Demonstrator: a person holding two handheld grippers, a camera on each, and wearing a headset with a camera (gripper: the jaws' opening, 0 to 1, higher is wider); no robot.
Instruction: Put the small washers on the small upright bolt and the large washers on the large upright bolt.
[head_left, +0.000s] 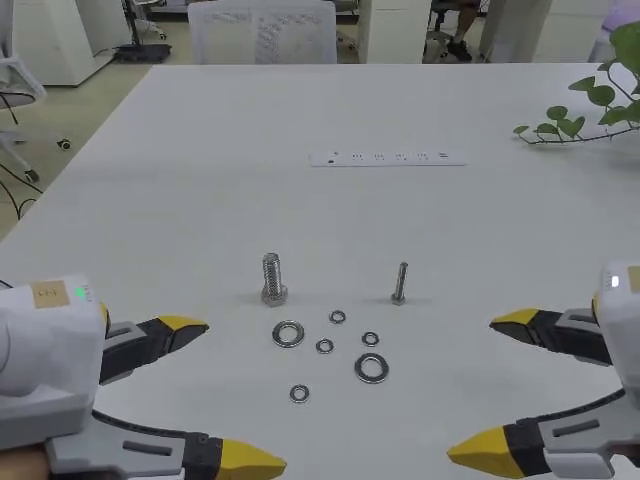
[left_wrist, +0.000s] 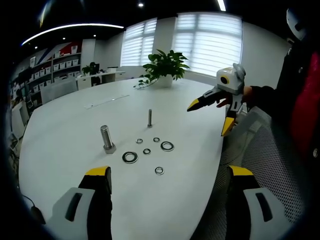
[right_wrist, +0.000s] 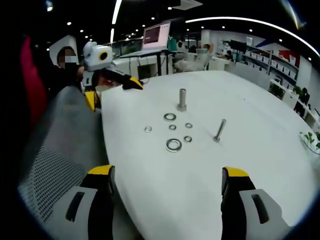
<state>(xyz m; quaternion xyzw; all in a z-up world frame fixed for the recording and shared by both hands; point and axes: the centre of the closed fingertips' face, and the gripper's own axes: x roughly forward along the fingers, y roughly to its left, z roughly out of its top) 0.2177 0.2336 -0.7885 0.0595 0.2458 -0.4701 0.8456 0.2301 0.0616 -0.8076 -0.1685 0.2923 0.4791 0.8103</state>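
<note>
On the white desk (head_left: 480, 230), toward its near edge, the large bolt (head_left: 273, 278) stands upright on its head. The small bolt (head_left: 400, 283) stands upright to its right, well apart from it. Six washers lie flat and loose just in front of the bolts, all on the desk surface and touching neither bolt. The left large washer (head_left: 288, 334) lies near the large bolt's foot, and the right large washer (head_left: 371, 368) lies nearer the person. The four small washers (head_left: 337, 317) are scattered around and between them.

The left claw (head_left: 225, 395) hovers at the lower left, jaws spread wide and holding nothing. The right claw (head_left: 490, 388) hovers at the lower right, equally wide and empty, with the washers between the two claws. Further back a power strip (head_left: 388, 158) lies flat at mid desk, and a plant (head_left: 590, 105) reaches in from the far right.
</note>
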